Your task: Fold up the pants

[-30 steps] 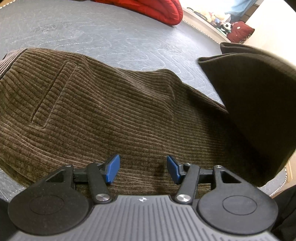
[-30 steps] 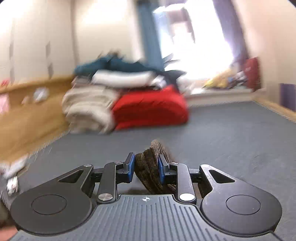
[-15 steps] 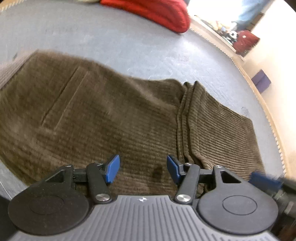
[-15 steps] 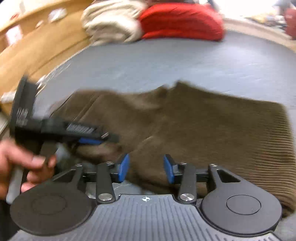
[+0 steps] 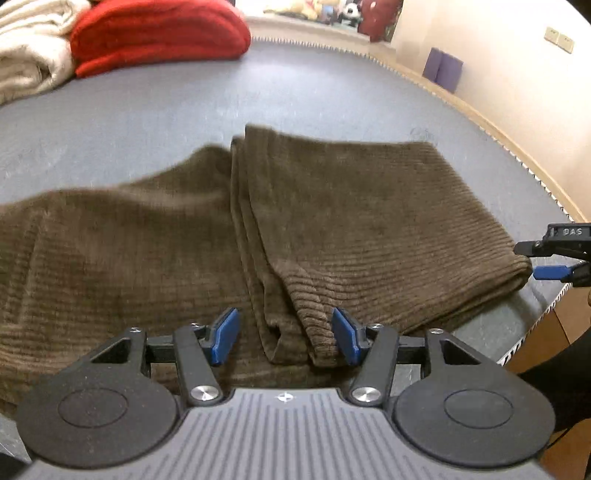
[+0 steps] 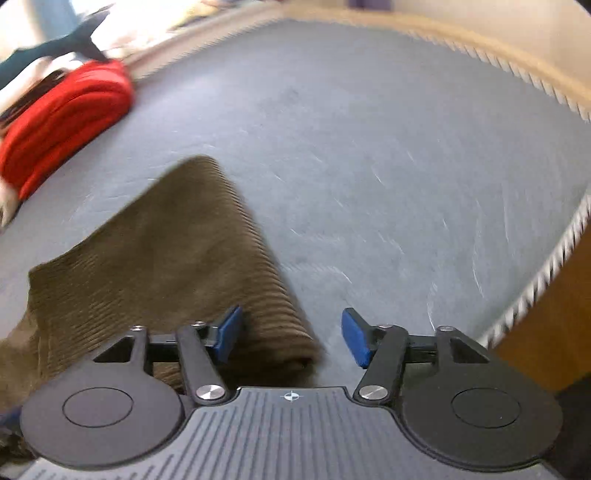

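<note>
The left hand-held gripper (image 5: pixel 284 336) is seen spread wide at the near edge of a grey mattress (image 5: pixel 295 96), its blue pads (image 5: pixel 225 334) set apart with nothing clamped, although the near corner of a folded layer of brown corduroy pants (image 5: pixel 369 221) sits between them. The pants are laid flat across the mattress, one portion doubled over the right half and its layered edges stacked along a line running away from the camera. The right hand-held gripper (image 6: pixel 291 339) is likewise held wide and empty over the right-hand rolled edge of the pants (image 6: pixel 166 266), and it is glimpsed just beside that same edge at the far right of the left wrist view (image 5: pixel 554 258). Farther back, a red folded blanket (image 5: pixel 155 33) and a cream one (image 5: pixel 26 48) are piled at the far left, with purple blocks (image 5: pixel 441 70) against the far wall.
</note>
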